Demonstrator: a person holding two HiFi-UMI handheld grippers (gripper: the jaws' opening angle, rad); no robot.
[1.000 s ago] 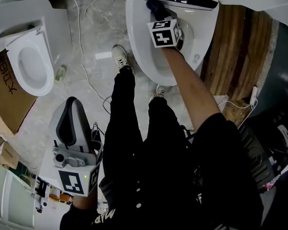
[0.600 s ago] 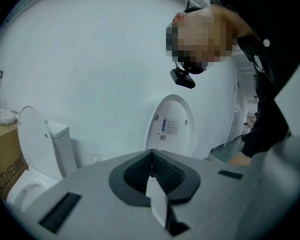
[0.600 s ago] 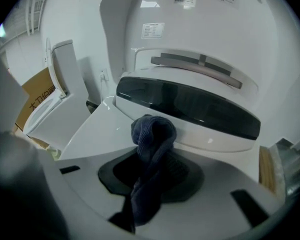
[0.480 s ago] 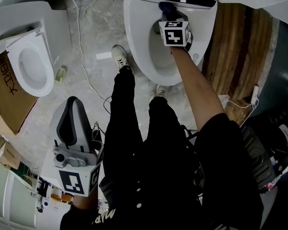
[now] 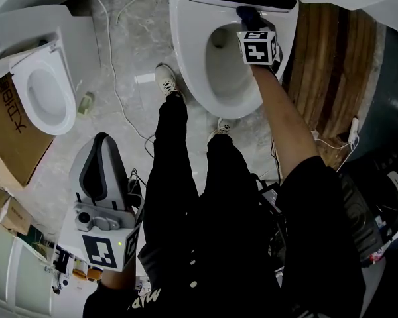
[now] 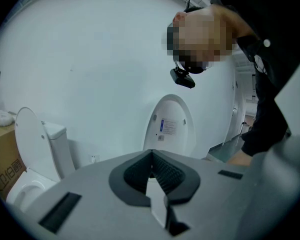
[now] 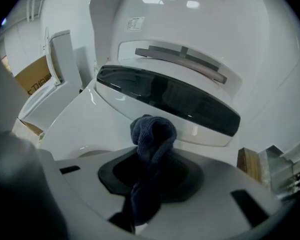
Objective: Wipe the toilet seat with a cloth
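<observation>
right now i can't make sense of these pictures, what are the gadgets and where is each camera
There is no robot: a person holds a two-jaw gripper in each hand. The head view looks steeply down from the person's head, over their legs and the floor. The other two views ride on the grippers and look along the jaws. The right gripper is shut on a dark blue cloth, held at the back right of the toilet seat. The left gripper hangs low by the person's side, jaws together, nothing in them. A second toilet stands on the floor to the left.
</observation>
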